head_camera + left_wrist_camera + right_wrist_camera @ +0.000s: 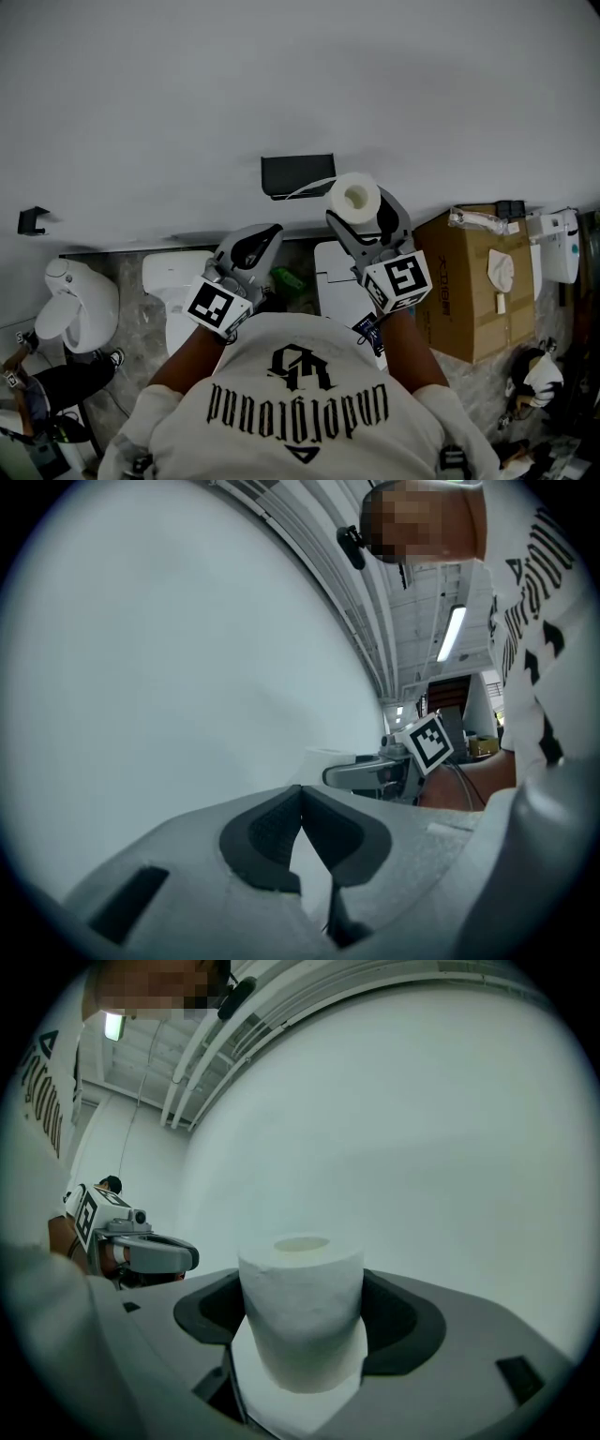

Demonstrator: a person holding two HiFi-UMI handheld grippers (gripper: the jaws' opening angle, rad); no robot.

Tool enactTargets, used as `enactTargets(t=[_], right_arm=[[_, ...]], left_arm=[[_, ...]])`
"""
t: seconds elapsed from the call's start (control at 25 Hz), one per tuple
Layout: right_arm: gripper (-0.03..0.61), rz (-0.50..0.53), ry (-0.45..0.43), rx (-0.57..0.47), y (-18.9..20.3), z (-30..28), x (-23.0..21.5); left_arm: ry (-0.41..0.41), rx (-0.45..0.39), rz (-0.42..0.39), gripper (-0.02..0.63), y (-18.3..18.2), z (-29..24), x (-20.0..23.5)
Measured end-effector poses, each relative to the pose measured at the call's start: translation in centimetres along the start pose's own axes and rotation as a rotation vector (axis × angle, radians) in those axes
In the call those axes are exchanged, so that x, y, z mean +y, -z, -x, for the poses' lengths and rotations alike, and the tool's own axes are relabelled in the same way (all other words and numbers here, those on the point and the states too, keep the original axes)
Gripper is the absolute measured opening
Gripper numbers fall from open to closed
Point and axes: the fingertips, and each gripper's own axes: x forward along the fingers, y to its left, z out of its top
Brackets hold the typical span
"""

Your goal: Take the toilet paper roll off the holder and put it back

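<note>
From the head view, the person stands facing a plain white wall (187, 94) with both arms raised. The right gripper (362, 217) is held up near the wall, and the toilet paper roll (354, 196) sits between its jaws, hollow core facing the camera. The roll is off the holder (298, 175), a small black bracket on the wall just to the roll's left and slightly higher. The left gripper (266, 236) is lower and to the left, apart from both roll and holder. Down on the floor (131, 281) there is a white toilet (80, 305) at the left and a cardboard box (469, 281) at the right.

In the left gripper view, the two jaws meet at their tips with nothing caught between them. Only the bare wall lies beyond. Off to the right, the other gripper shows side-on with its marker cube (430, 742), in front of the person's printed white shirt (539, 621).

In the right gripper view, the jaws are clamped on the roll. It stands upright between the dark pads (403, 1321), which press its sides, and its open core points up towards the wall. The left gripper shows small at the left edge, well apart from the roll.
</note>
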Motion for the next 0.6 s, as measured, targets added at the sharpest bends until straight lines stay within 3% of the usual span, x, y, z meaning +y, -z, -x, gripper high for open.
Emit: enactTargets(t=[0.6], right_arm=[[0.333, -0.001, -0.022, -0.022, -0.6, 2.6, 2.4]], left_arm=[[-0.027, 0.035, -0.003, 0.014, 0.0, 3.2, -2.4]])
